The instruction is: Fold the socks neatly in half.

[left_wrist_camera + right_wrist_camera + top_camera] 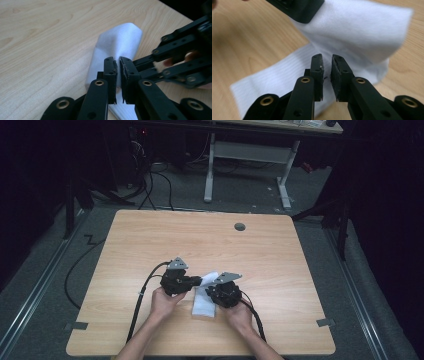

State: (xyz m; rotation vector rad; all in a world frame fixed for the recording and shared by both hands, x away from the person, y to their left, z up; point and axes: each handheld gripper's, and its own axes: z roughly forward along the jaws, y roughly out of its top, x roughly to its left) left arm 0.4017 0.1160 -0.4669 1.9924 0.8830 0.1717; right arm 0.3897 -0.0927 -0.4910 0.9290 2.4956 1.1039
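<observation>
The pale wooden rectangular table (150,240) carries the whole scene, its top bare but for one item near the person's edge. There, between the two hands, lies a white ribbed fabric sock (205,304), partly flat on the wood and partly lifted and folded over. Its long axis appears to run from the near edge away toward the table's middle, with the far end raised.

The left gripper (199,280), a black two-jaw tool with a grey three-cornered plate on top, reaches in from the left at the sock's raised far end. In the left gripper view its jaws stand almost together, with white cloth showing in the narrow slit between the pads (115,75), so it reads as clamped on a fold of the sock.

The right gripper (214,292), of the same black make, sits at the sock's right side. In the right gripper view its jaws stand a little apart, with a narrow gap and nothing caught between the pads (320,72); the sock lies just beyond and beneath its tips, so it looks released rather than gripping.

Both hands are close, but the left one alone holds the cloth. Any further fold probably turns on it carrying the lifted end along the sock's length toward the near end, while the right stands just beside the flat part, ready to pin or regrasp.
</observation>
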